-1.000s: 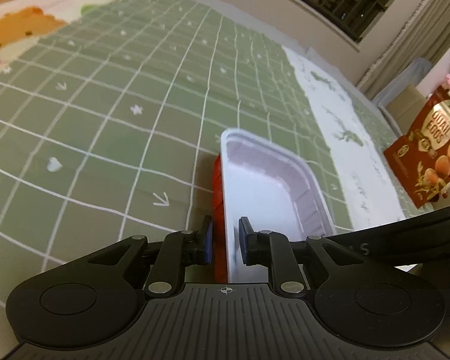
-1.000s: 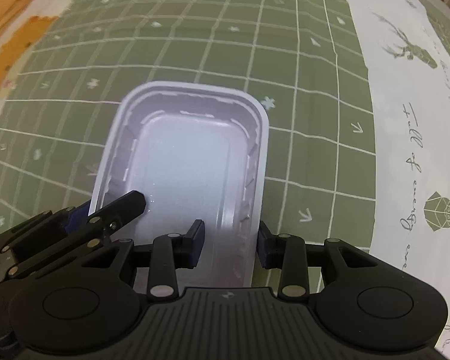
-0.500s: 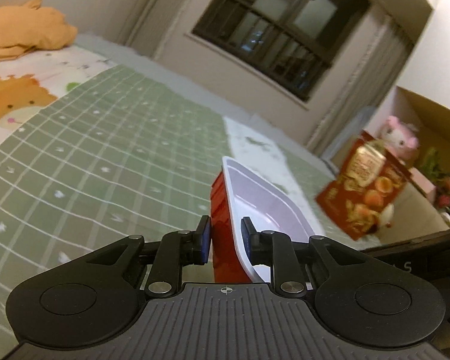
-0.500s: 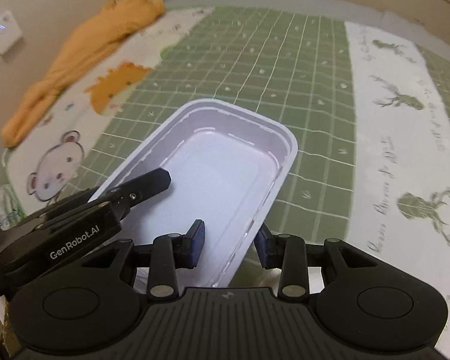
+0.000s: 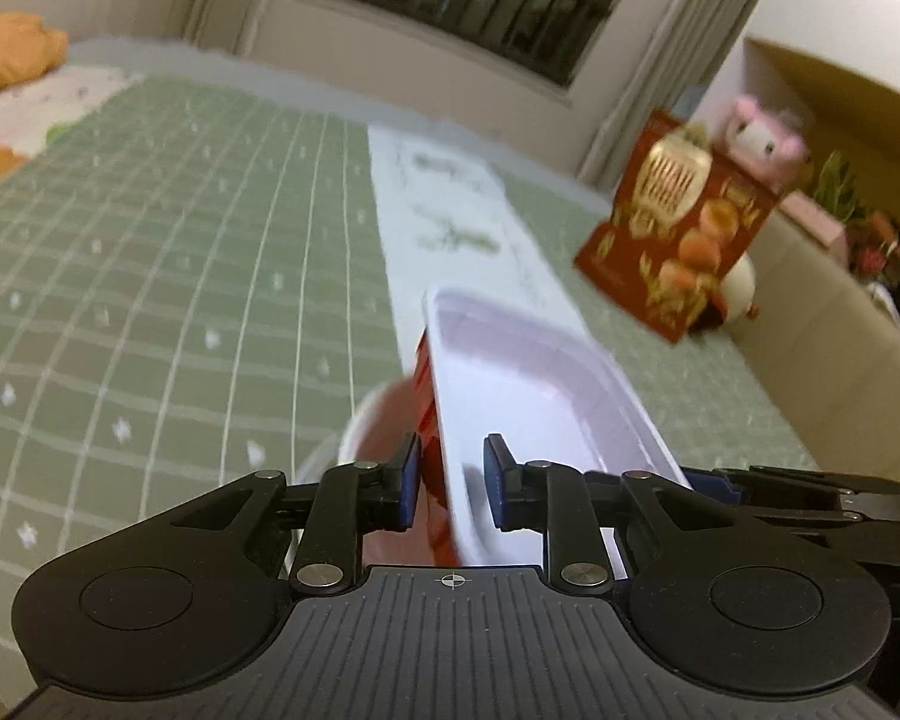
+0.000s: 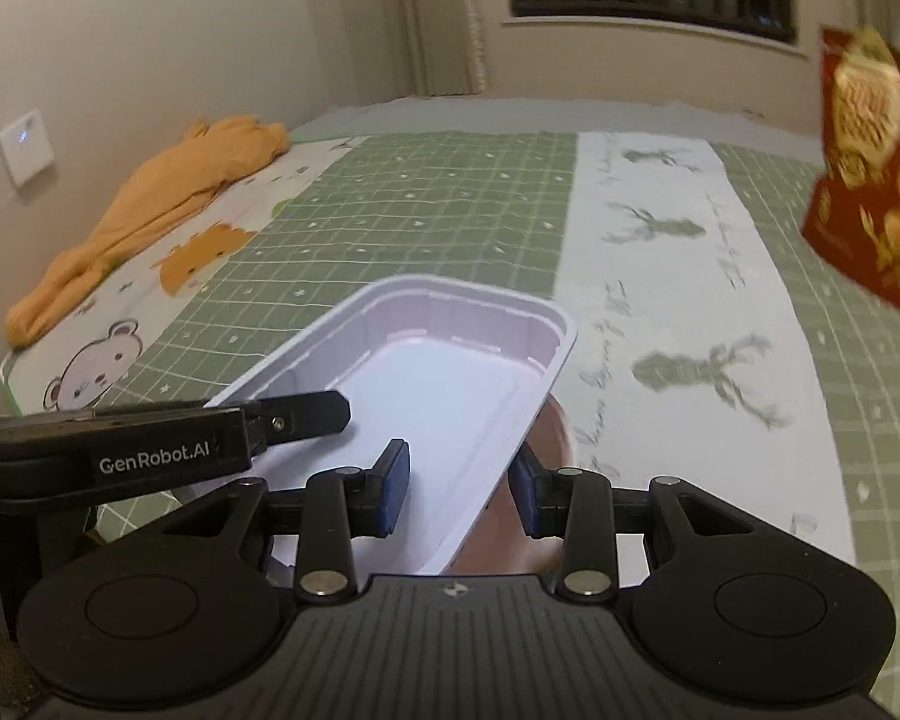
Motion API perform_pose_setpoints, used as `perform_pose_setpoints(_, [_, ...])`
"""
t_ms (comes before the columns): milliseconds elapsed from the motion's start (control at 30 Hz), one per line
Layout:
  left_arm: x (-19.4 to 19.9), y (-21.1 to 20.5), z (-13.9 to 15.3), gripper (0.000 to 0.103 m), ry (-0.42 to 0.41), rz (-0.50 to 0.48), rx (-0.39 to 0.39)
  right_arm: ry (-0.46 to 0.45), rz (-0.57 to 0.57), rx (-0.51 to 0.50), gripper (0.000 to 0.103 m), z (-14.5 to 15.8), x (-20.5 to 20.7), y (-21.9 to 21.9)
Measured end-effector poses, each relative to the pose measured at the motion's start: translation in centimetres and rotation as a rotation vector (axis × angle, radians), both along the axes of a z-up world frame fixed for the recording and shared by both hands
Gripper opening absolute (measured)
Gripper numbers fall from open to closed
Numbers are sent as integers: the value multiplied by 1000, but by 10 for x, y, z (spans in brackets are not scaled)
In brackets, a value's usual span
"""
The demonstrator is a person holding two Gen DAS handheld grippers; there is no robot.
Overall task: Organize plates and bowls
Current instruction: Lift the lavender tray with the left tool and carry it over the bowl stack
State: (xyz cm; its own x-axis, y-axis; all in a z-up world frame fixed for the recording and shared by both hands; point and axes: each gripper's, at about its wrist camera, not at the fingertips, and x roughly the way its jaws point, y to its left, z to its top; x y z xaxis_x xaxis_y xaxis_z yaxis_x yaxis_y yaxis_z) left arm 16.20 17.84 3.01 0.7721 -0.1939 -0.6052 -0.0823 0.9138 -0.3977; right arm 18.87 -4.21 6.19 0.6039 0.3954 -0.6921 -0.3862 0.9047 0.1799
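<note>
While the green checked mat (image 6: 450, 204) is spreading under everything, with an orange cloth (image 6: 144, 198) lying at its far left corner and a red printed box (image 6: 870, 168) standing off to the right, a white rectangular tray (image 6: 450, 384) with a red outer wall is hanging above it, carried between both tools. Just under the tray a round pinkish bowl (image 5: 378, 426) is showing, blurred, so I cannot tell whether the two are touching. The left gripper (image 5: 447, 483) is straddling the tray's left wall, its blue pads narrow around the rim, one outside on the red face and one inside. The right gripper (image 6: 459, 489) is straddling the opposite wall a little wider, and whether its pads are pressing is not clear. By my reading the step in hand is carrying the tray to a stacking spot, possibly onto the bowl. Next, the move is calling for keeping the tray level, lowering it squarely, then spreading both pairs of pads together.
</note>
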Motion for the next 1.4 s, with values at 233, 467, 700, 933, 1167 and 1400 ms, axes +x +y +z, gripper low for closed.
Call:
perform_pose_setpoints(233, [16, -6, -9, 22, 63, 29, 13, 74, -30, 137, 36, -34, 12, -22])
perform_pose_setpoints(467, [42, -15, -5, 21, 87, -11, 44, 94, -63, 194, 36, -42, 39, -36])
perform_pose_setpoints(700, [35, -9, 5, 21, 88, -1, 41, 97, -26, 224, 36, -36, 40, -38])
perform_pose_setpoints(933, [24, -1, -2, 20, 116, 46, 80, 70, 2, 149, 36, -40, 30, -21])
perform_pose_setpoints(1167, [14, 5, 0, 20, 86, 33, 43, 3, -31, 83, 36, -34, 22, -23])
perform_pose_setpoints(1400, [11, 8, 4, 20, 94, 31, 7, 1, -32, 93, 36, -30, 21, -24])
